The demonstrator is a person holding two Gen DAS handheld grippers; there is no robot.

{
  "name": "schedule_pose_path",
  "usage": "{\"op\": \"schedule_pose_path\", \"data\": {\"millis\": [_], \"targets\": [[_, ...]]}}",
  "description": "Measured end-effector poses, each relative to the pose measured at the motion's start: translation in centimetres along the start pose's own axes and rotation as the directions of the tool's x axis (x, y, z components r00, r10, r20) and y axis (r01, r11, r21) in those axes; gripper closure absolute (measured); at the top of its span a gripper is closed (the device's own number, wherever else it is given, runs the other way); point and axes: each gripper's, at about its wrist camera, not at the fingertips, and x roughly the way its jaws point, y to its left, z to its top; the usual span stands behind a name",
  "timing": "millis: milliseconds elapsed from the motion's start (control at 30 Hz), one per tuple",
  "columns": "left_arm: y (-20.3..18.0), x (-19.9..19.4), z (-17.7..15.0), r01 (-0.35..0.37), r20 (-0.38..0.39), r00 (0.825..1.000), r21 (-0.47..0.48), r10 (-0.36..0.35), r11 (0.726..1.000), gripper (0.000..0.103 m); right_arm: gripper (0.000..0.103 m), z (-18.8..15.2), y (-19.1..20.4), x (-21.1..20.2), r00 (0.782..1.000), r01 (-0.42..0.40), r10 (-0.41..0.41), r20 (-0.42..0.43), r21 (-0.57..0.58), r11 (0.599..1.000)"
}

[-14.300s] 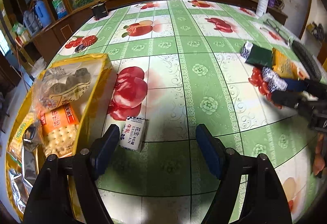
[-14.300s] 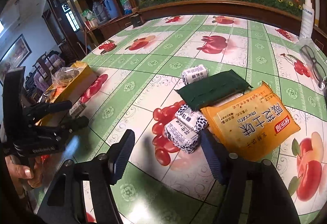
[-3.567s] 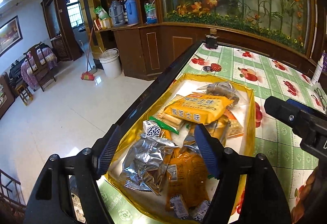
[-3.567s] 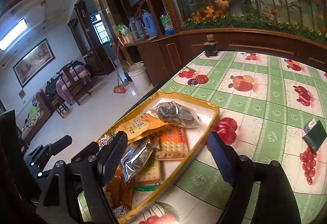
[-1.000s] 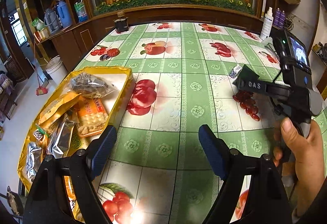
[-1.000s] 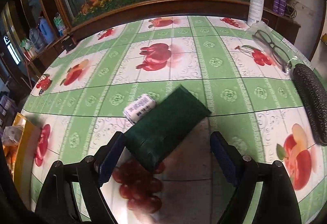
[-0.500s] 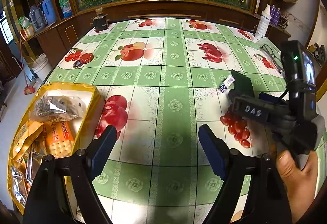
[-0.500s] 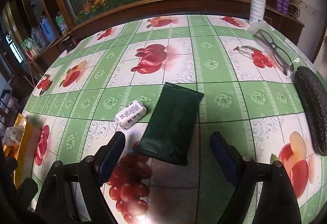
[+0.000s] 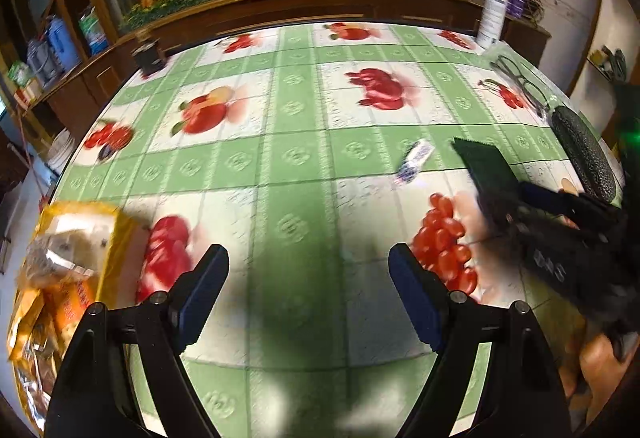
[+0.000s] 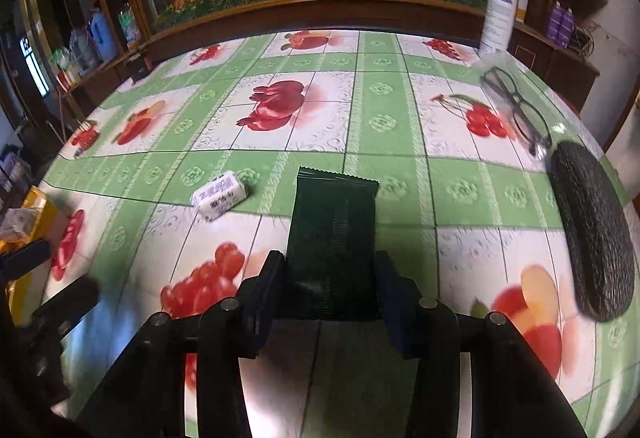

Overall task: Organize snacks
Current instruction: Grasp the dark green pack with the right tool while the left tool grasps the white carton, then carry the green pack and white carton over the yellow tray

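Pickup underway: right gripper (image 10: 330,270), jaws just closing, clamps the green packet (image 10: 334,222); next, carry it to the yellow tray (image 9: 120,234); left gripper (image 9: 308,290) gapes empty.

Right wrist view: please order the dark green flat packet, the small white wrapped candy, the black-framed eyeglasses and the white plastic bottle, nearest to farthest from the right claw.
1. Dark green flat packet: between the right claw pads.
2. Small white wrapped candy: left, ahead.
3. Black-framed eyeglasses: far right.
4. White plastic bottle: table's back edge.
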Motion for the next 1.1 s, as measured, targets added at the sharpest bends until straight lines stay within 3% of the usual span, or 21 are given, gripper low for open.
{"op": "schedule_pose_path", "data": {"millis": [200,333,600,633,667,700,733,800,1100], "targets": [[-3.6,2.0,2.2,0.010,0.034,0.999,0.066,-0.012,0.998,0.020,0.056,-3.3,-3.5,-4.5,0.992,-0.122,0.115,0.062,0.132,0.984],[-5.4,4.0,3.4,0.004,0.010,1.000,0.098,-0.005,0.995,0.021,0.056,-4.7,-4.8,-6.3,0.981,-0.184,0.169,0.100,0.172,0.968],[-7.5,6.2,4.7,0.032,-0.011,0.999,0.128,-0.031,0.991,0.022,0.056,-5.0,-6.0,-7.2,0.964,-0.242,0.213,0.156,0.203,0.949],[-7.6,6.3,4.8,0.048,-0.010,0.999,0.122,-0.048,0.991,0.025,0.056,-5.0,-6.1,-7.2,0.964,-0.244,0.214,0.157,0.205,0.948],[-7.6,6.4,4.8,0.068,-0.012,0.998,0.115,-0.067,0.991,0.036,0.056,-5.1,-6.2,-7.1,0.964,-0.245,0.215,0.157,0.208,0.947],[-7.5,6.3,4.9,0.095,-0.013,0.995,0.101,-0.095,0.990,0.055,0.056,-5.2,-6.3,-7.0,0.962,-0.253,0.222,0.158,0.215,0.943],[-7.4,6.3,4.9,0.111,-0.014,0.994,0.090,-0.110,0.990,0.064,0.056,-5.2,-6.4,-6.9,0.959,-0.266,0.234,0.159,0.223,0.938],[-7.4,6.2,5.0,0.125,-0.012,0.992,0.085,-0.125,0.988,0.092,0.056,-5.4,-6.4,-7.0,0.958,-0.270,0.237,0.164,0.226,0.936],[-5.6,4.9,3.2,0.153,-0.007,0.988,0.041,-0.153,0.987,0.093,0.056,-5.5,-6.6,-6.8,0.954,-0.281,0.244,0.177,0.231,0.932]]}}
